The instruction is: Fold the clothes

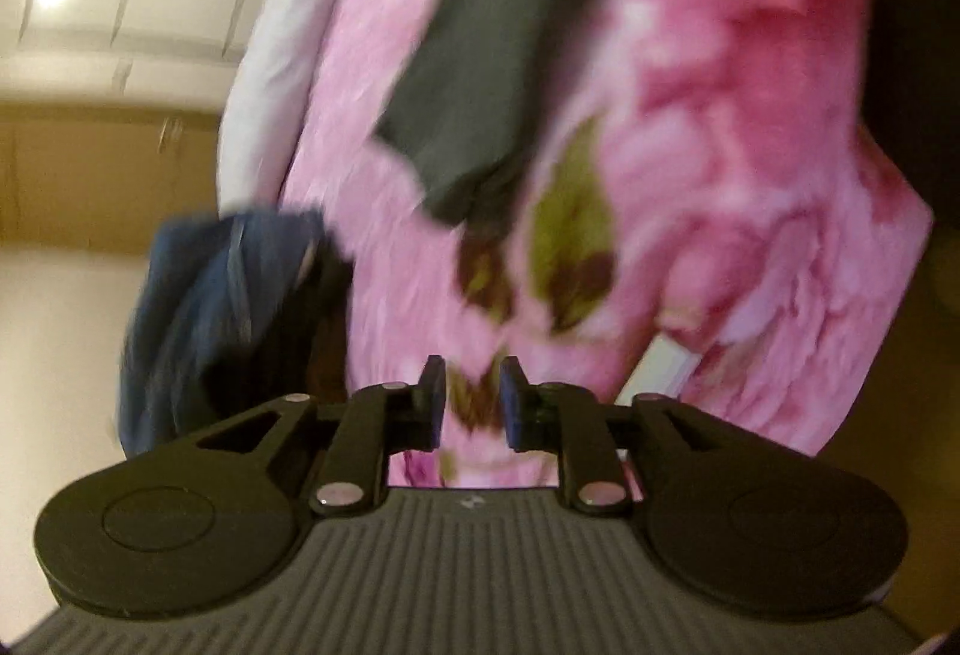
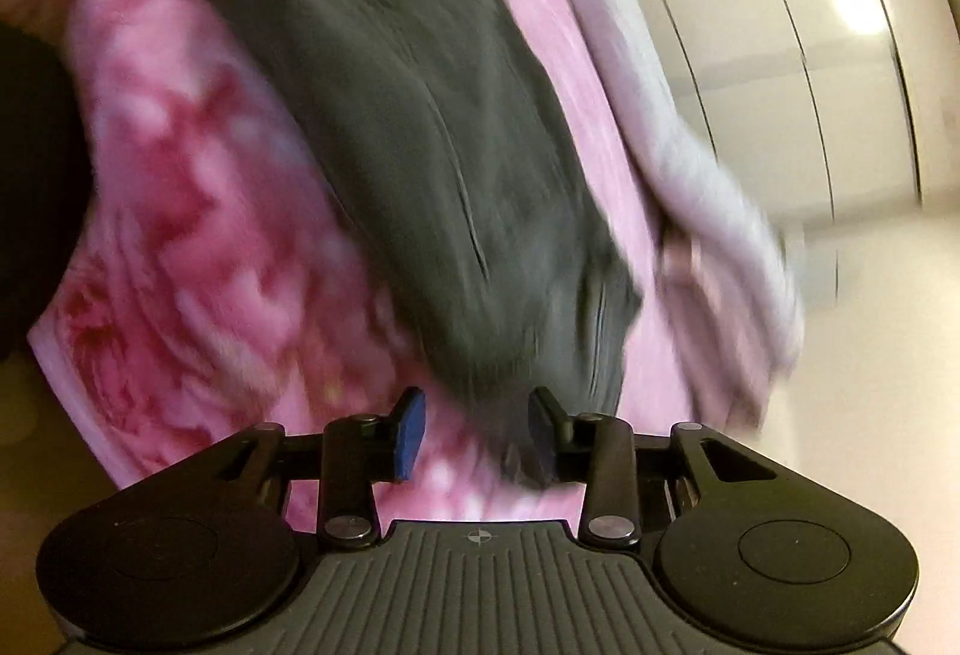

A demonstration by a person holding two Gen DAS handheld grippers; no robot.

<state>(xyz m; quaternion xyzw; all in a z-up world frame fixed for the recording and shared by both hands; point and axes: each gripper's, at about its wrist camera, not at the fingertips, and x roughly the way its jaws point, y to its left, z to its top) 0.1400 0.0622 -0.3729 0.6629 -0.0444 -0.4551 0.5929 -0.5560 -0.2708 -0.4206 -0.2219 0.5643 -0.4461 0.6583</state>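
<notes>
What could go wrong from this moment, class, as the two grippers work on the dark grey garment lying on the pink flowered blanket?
1. The right gripper is open with the dark grey garment and the pink blanket both between its fingers; closing may pinch both.
2. The left gripper, also open, faces blanket only, so it may grab that instead.
3. Both views are blurred, which suggests fast motion; aim may suffer.

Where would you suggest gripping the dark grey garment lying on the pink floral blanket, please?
Probably its near end. In the right wrist view the dark grey garment tapers toward the open right gripper, its edge already lying between the fingers over the pink floral blanket. Come in low along its length; motion blur hides the exact hem.
</notes>
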